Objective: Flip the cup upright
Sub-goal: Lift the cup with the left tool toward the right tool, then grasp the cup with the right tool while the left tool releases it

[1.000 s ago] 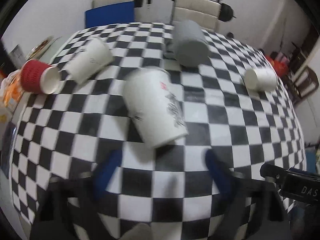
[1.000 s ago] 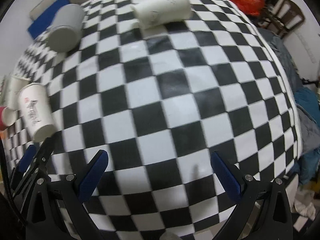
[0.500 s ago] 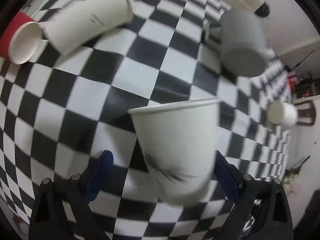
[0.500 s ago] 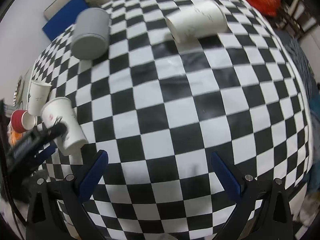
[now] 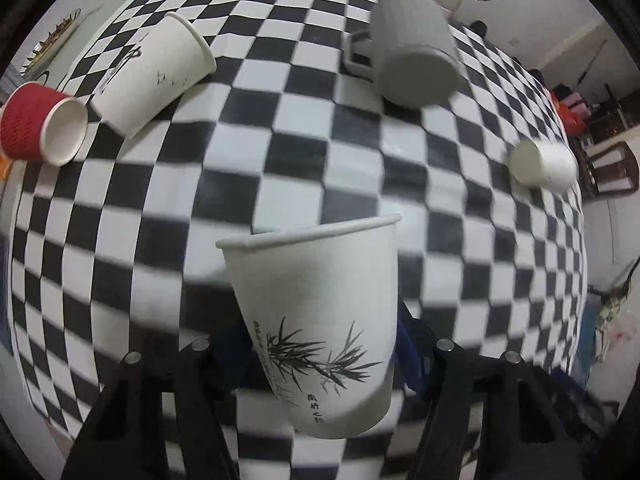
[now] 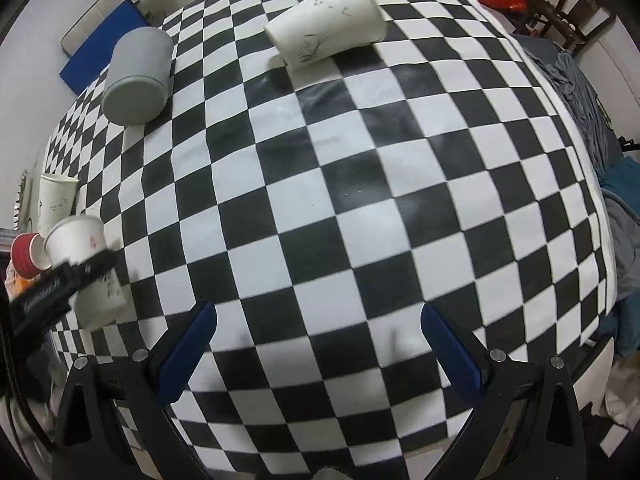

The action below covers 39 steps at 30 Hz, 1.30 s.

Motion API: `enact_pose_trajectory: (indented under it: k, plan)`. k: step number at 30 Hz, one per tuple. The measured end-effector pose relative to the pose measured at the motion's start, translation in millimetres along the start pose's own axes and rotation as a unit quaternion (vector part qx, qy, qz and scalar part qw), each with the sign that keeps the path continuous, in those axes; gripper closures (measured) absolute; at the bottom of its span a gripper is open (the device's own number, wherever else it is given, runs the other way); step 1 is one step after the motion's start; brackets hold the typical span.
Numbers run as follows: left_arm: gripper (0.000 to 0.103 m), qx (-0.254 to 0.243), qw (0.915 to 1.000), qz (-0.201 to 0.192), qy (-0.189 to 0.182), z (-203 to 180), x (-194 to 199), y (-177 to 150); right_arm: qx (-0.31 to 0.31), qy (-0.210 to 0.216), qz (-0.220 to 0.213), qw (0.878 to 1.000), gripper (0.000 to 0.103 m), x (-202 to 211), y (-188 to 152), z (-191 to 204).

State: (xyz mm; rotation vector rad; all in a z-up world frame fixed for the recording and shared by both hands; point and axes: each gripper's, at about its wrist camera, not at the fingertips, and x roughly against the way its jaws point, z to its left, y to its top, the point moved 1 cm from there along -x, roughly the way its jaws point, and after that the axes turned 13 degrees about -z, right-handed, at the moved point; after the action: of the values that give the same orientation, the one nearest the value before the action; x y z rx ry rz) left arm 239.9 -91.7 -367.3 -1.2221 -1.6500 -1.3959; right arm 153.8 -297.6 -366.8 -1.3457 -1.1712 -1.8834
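Note:
A white paper cup with a bamboo print (image 5: 320,320) stands rim up between the blue pads of my left gripper (image 5: 320,360), which is shut on its lower body. In the right wrist view the same cup (image 6: 86,264) shows at the far left, held by the left gripper. My right gripper (image 6: 316,356) is open and empty above the checkered tablecloth (image 6: 360,220) near its front edge.
Lying on their sides: a white paper cup (image 5: 152,76), a red ribbed cup (image 5: 40,128), a grey mug (image 5: 412,52) and a small white cup (image 5: 544,164). In the right wrist view, a white cup (image 6: 328,26) lies far back. Chairs and clutter stand right of the table.
My left gripper closed on the bamboo cup, which lay on its side one second ago, and turned it rim up. The right gripper stayed open and drew back slightly.

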Motion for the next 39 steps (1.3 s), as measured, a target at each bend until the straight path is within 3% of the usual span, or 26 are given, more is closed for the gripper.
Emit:
enact_pose_trajectory:
  k: [5, 11, 20, 21, 22, 24, 28, 31, 35, 39]
  plan:
    - [0.043, -0.017, 0.9997, 0.019, -0.008, -14.8, 14.3, -34.4, -0.001, -0.006, -0.001, 1.0, 0.0, 15.9, -14.7, -15.5]
    - [0.043, -0.051, 0.9972, 0.055, 0.0, -37.1, -14.7, -64.5, -0.01, -0.019, 0.009, 1.0, 0.0, 17.9, -31.2, -35.0]
    - [0.041, -0.092, 0.9944, 0.05, 0.015, -55.3, -18.6, -72.3, -0.017, -0.029, 0.01, 0.999, 0.0, 17.3, -39.3, -48.4]
    - [0.038, -0.095, 0.9945, 0.042, 0.017, -61.8, -18.6, -68.2, -0.017, -0.028, 0.01, 0.999, 0.0, 17.8, -39.3, -49.2]
    - [0.022, -0.097, 0.9944, 0.037, 0.018, -65.2, -19.2, -65.4, -0.014, -0.028, 0.01, 0.999, 0.0, 17.9, -39.0, -49.0]
    - [0.007, -0.092, 0.9953, 0.028, 0.016, -63.1, -11.8, -61.9, -0.009, -0.023, 0.01, 1.0, 0.0, 18.8, -37.6, -47.3]
    - [0.007, -0.066, 0.9978, 0.002, 0.001, -50.1, 16.4, -51.2, -0.001, -0.004, 0.004, 1.0, 0.0, 27.5, -32.3, -41.0]
    - [0.007, -0.05, 0.998, -0.039, 0.0, -22.8, 44.1, -41.1, 0.012, 0.036, 0.015, 0.999, 0.0, 33.4, -25.8, -23.5]
    - [0.007, -0.032, 0.995, -0.085, 0.042, 32.0, 59.5, -40.4, 0.05, 0.088, 0.052, 0.993, 0.0, 29.3, -19.6, 18.4]
    - [0.007, -0.028, 0.992, -0.064, 0.105, 67.2, 41.2, -53.1, 0.099, 0.115, 0.111, 0.982, 0.0, -5.3, -18.0, 72.3]
